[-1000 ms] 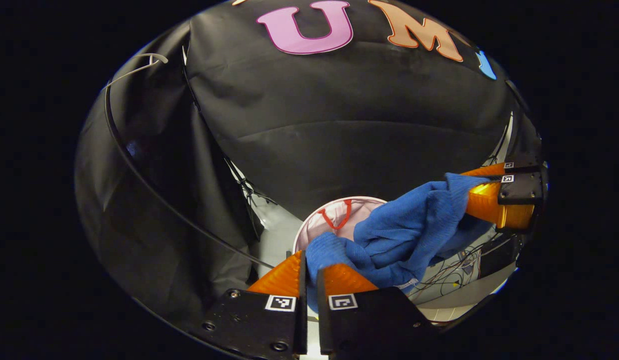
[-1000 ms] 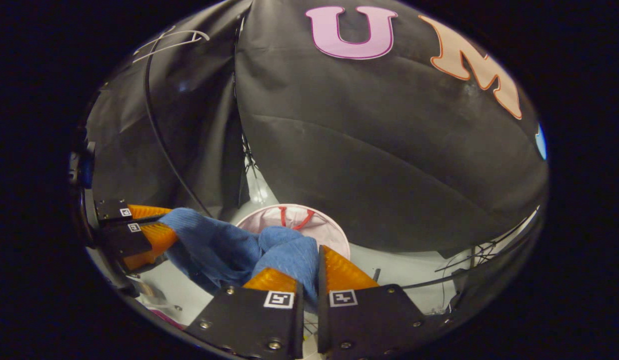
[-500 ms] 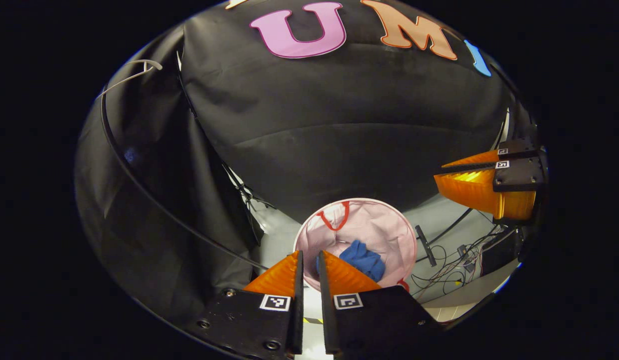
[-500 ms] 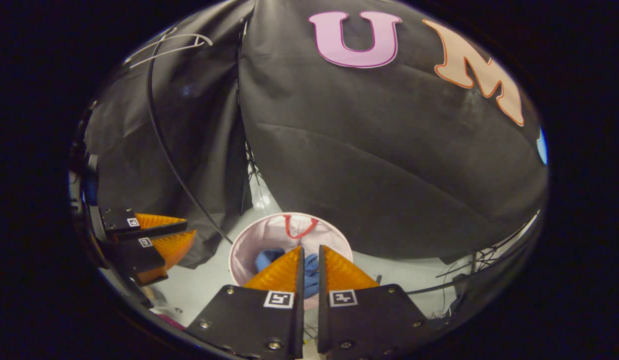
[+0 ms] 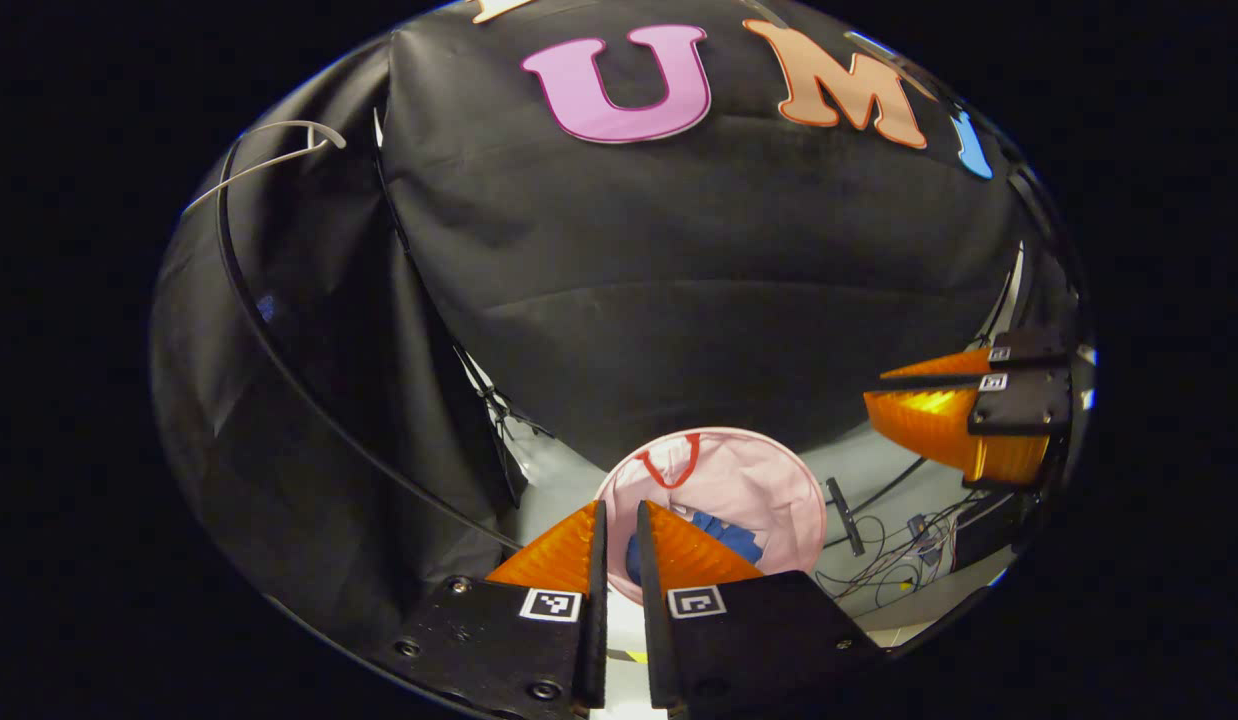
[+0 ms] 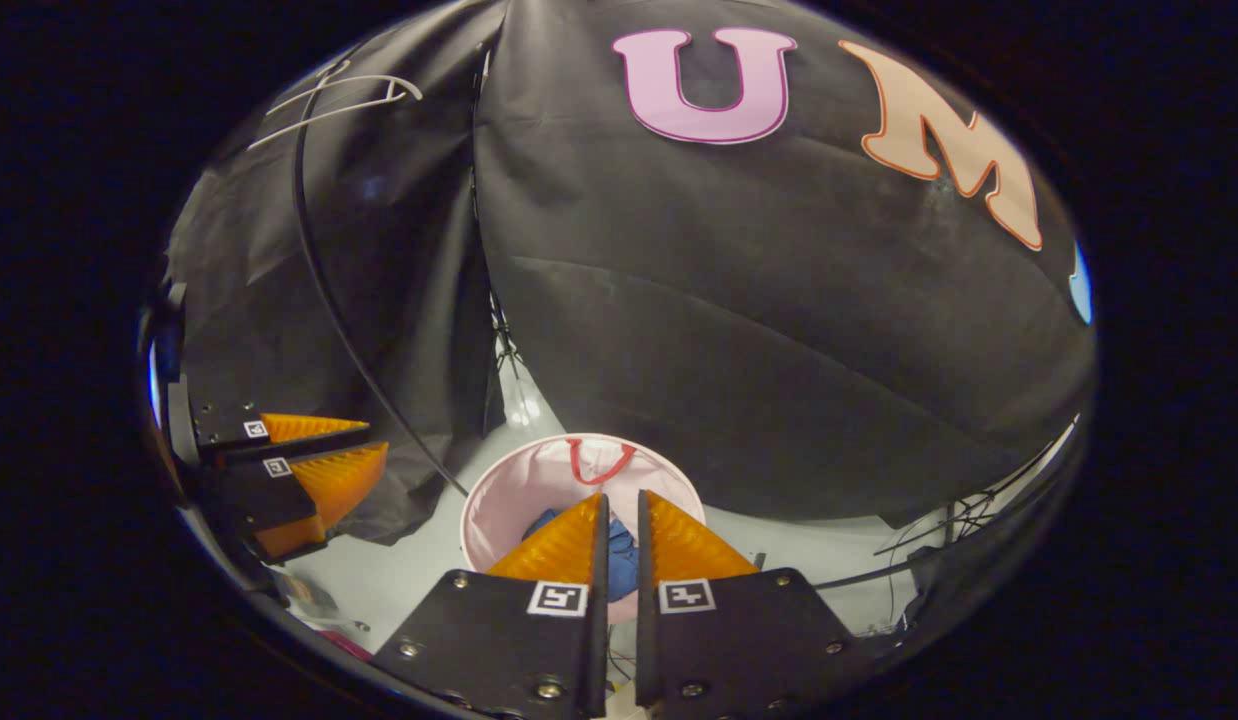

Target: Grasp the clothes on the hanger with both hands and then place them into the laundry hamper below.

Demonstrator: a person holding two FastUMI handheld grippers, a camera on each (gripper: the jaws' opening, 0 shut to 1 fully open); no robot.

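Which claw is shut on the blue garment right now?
Neither. The left claw and right claw both hang empty, fingers a narrow slit apart, above the pink hamper, where the blue garment lies.

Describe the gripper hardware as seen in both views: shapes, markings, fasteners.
Left gripper and right gripper look alike: two wedge-shaped ribbed fingers tapering to points, mounted on flat black plates with visible screws. Each plate carries a small square black-and-white fiducial tag.
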